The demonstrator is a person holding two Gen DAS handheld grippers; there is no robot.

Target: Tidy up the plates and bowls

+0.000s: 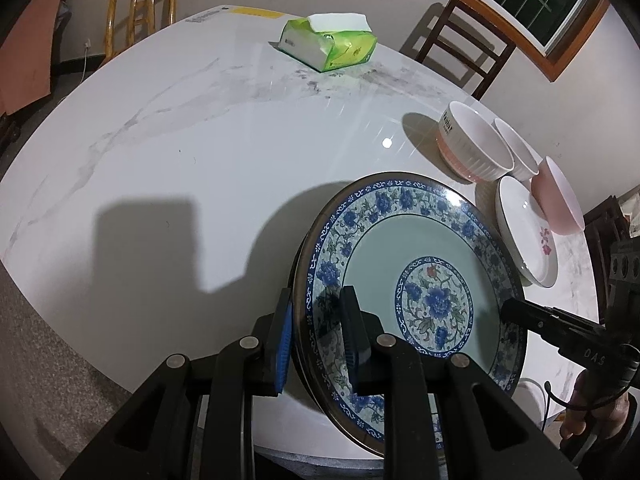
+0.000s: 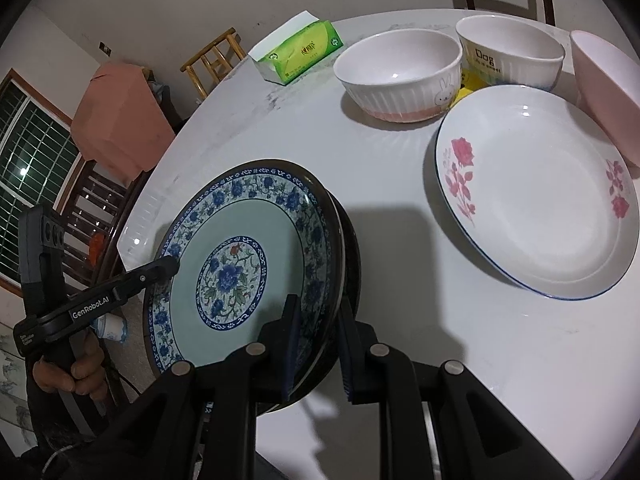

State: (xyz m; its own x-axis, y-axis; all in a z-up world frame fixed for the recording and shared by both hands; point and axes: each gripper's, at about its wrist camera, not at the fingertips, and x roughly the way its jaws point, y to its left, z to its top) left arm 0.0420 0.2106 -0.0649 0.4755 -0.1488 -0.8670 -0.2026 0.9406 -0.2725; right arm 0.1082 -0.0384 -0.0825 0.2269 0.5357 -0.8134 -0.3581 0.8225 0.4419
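A blue floral plate (image 1: 416,256) (image 2: 240,240) sits at the near edge of the white marble table (image 1: 200,140), partly past it; a darker rim shows under it. My left gripper (image 1: 318,336) is shut on its left rim. My right gripper (image 2: 319,348) is shut on the opposite rim. Further right on the table stand a white plate with pink flowers (image 2: 536,200) (image 1: 524,232), a ribbed white bowl with a rabbit (image 2: 400,76) (image 1: 472,148), a white bowl marked "Dog" (image 2: 512,56) and a pink bowl (image 2: 608,96) (image 1: 560,200).
A green tissue pack (image 1: 328,44) (image 2: 300,56) lies at the far side of the table. Wooden chairs (image 1: 460,40) (image 1: 136,12) stand around it. A hand (image 2: 72,372) holds the left gripper's handle beyond the table edge.
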